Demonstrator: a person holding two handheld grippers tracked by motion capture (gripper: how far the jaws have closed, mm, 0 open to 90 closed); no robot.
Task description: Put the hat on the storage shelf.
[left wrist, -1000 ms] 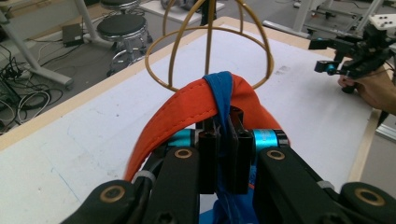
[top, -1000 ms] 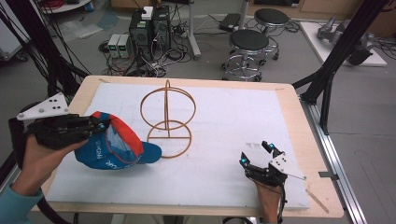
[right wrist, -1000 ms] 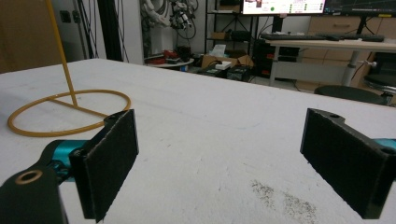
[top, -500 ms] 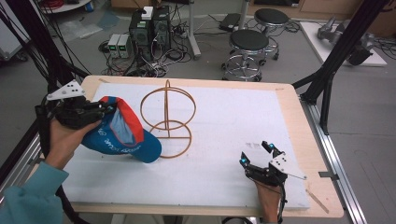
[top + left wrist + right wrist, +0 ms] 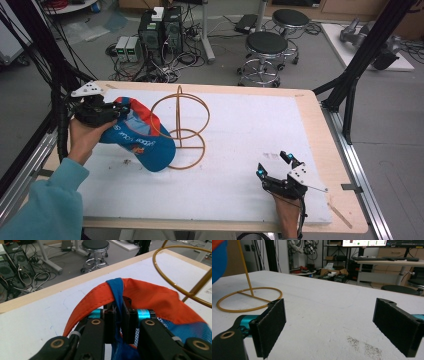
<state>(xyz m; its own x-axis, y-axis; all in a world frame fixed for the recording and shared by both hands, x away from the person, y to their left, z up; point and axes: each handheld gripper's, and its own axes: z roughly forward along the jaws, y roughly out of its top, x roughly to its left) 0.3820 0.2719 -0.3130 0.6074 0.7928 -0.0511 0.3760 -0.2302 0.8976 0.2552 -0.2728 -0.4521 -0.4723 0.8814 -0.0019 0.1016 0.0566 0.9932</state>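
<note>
A blue cap (image 5: 140, 137) with an orange rim hangs from my left gripper (image 5: 112, 112) at the left of the white board. In the left gripper view the jaws (image 5: 119, 312) are shut on the cap's blue back strap, with the orange rim (image 5: 155, 297) curving around them. They have just been opening slightly, and the strap is still pinched between them. The cap's brim touches the base of a golden wire stand (image 5: 178, 115), whose ring (image 5: 192, 293) is close on the right. My right gripper (image 5: 272, 165) rests open and empty near the front right; its wide-apart pads (image 5: 329, 325) face the stand (image 5: 246, 272).
The white board (image 5: 260, 125) lies on a wooden table with black frame posts at both sides. Stools (image 5: 267, 45) and computer boxes (image 5: 160, 30) stand on the floor beyond the far edge. A dark smudge (image 5: 364, 346) marks the board ahead of the right gripper.
My left hand has carried the cap away from the person and to the right, up against the wire stand. The right gripper has stayed where it was.
</note>
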